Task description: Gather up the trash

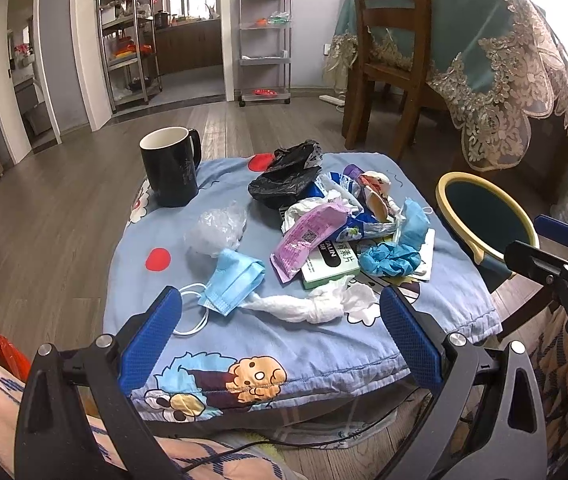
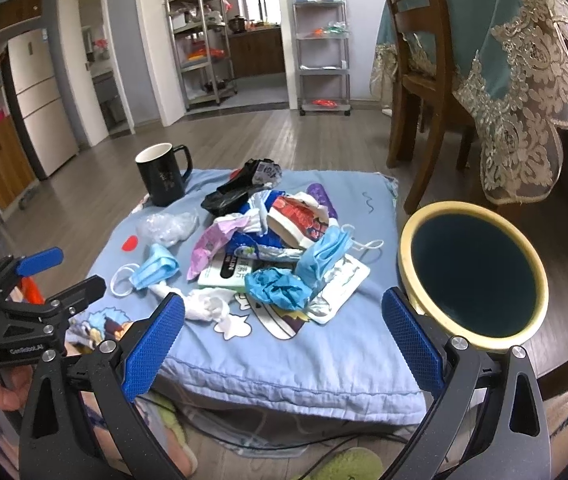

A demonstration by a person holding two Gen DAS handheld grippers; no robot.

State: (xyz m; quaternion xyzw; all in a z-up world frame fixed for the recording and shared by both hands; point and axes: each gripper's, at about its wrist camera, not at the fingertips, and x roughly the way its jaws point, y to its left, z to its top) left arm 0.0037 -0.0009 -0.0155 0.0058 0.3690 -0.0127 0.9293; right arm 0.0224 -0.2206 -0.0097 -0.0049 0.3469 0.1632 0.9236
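Since the trash (image 1: 324,220) is heaped on the blue-covered desk (image 1: 304,344) and nothing is seen inside the bin (image 2: 474,270), the task is judged to be at its very start. The heap is made up of a black bag (image 1: 288,176), a pink wrapper (image 1: 308,236), a green box (image 1: 330,264), a crumpled blue glove (image 1: 390,260) and other wrappers. Set slightly apart on the near left are a clear bag (image 1: 217,228), a mask (image 1: 231,282) and a twisted tissue (image 1: 304,306). A mug (image 1: 171,166) stands behind the heap to the left; it is not taken for trash. The bin is placed just beside the desk on the right, its dark inside appearing empty. The left gripper (image 1: 281,336) is held spread near the desk's front edge, nothing between its pads, with the tissue just ahead. The right gripper (image 2: 284,346) is likewise spread and empty, near the bin's rim. Every piece is left to be picked up and dropped in.
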